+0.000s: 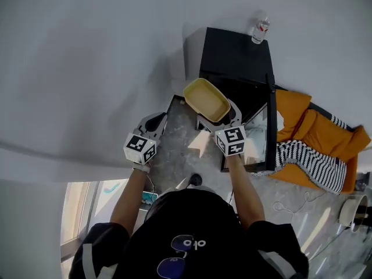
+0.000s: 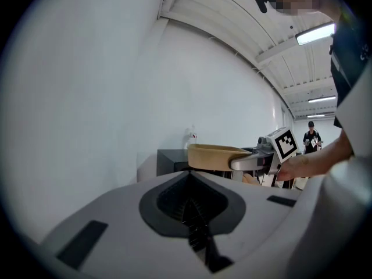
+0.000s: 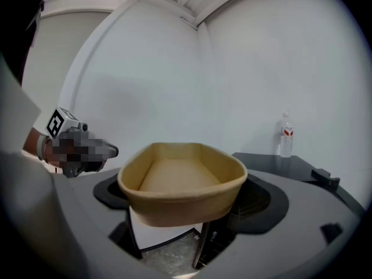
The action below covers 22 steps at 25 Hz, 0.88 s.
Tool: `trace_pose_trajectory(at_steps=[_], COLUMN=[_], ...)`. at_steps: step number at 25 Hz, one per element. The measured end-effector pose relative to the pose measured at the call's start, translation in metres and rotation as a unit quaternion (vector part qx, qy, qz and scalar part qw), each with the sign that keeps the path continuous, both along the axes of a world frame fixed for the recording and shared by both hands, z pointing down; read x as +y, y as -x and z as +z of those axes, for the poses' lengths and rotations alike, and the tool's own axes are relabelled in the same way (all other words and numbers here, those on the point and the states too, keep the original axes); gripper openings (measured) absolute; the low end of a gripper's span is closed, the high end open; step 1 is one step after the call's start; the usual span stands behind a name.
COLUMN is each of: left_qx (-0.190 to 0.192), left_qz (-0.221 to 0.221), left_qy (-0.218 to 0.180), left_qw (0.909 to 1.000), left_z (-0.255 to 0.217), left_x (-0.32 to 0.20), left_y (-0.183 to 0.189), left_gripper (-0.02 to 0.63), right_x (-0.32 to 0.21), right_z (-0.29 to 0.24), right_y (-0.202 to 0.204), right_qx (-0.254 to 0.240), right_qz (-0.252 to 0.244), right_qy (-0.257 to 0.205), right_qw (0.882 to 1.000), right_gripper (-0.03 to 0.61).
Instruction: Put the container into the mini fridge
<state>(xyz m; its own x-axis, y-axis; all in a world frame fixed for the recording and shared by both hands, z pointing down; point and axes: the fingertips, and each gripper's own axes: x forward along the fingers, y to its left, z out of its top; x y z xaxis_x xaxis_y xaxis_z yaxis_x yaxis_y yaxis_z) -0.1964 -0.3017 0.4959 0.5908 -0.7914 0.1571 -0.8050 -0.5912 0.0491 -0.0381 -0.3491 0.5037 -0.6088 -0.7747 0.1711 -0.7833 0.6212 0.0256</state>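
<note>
A tan, empty oval container (image 1: 206, 99) (image 3: 183, 182) hangs in front of the black mini fridge (image 1: 235, 57), level with its open front. My right gripper (image 1: 216, 116) (image 3: 186, 201) is shut on it, one jaw against each long side. The left gripper view shows the container (image 2: 215, 156) side-on, with the right gripper (image 2: 256, 158) behind it. The fridge door (image 1: 268, 132) stands swung open on the right. My left gripper (image 1: 156, 122) (image 2: 187, 176) hovers to the container's left, shut with nothing in it. It is also in the right gripper view, as the left gripper (image 3: 81, 150) at far left.
A water bottle (image 1: 260, 31) (image 3: 285, 135) stands on the fridge top. Orange and striped cushions (image 1: 314, 138) lie on the floor right of the door, a white round bowl (image 1: 351, 211) further right. A white wall runs behind and to the left. A person (image 2: 312, 138) stands far off.
</note>
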Motion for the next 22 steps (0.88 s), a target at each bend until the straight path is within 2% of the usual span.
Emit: trace_pose_trajectory(at_steps=[13, 18, 22], left_qx=[-0.001, 0.0, 0.003], left_qz=[0.1, 0.151, 0.201], left_qy=[-0.01, -0.011, -0.012], left_qw=[0.995, 0.9884, 0.9795], left_z=[-0.007, -0.012, -0.012], left_x=[-0.041, -0.063, -0.092], left_y=[-0.077, -0.101, -0.121], left_gripper=[0.002, 0.002, 0.002], right_x=[-0.004, -0.007, -0.018], right_z=[0.007, 0.006, 0.003], right_y=[-0.08, -0.105, -0.126], right_qx=[-0.006, -0.008, -0.013], right_qz=[0.102, 0.154, 0.206], right_qy=[0.007, 0.009, 0.008], right_qw=[0.995, 0.988, 0.979], right_gripper=[0.529, 0.529, 0.529])
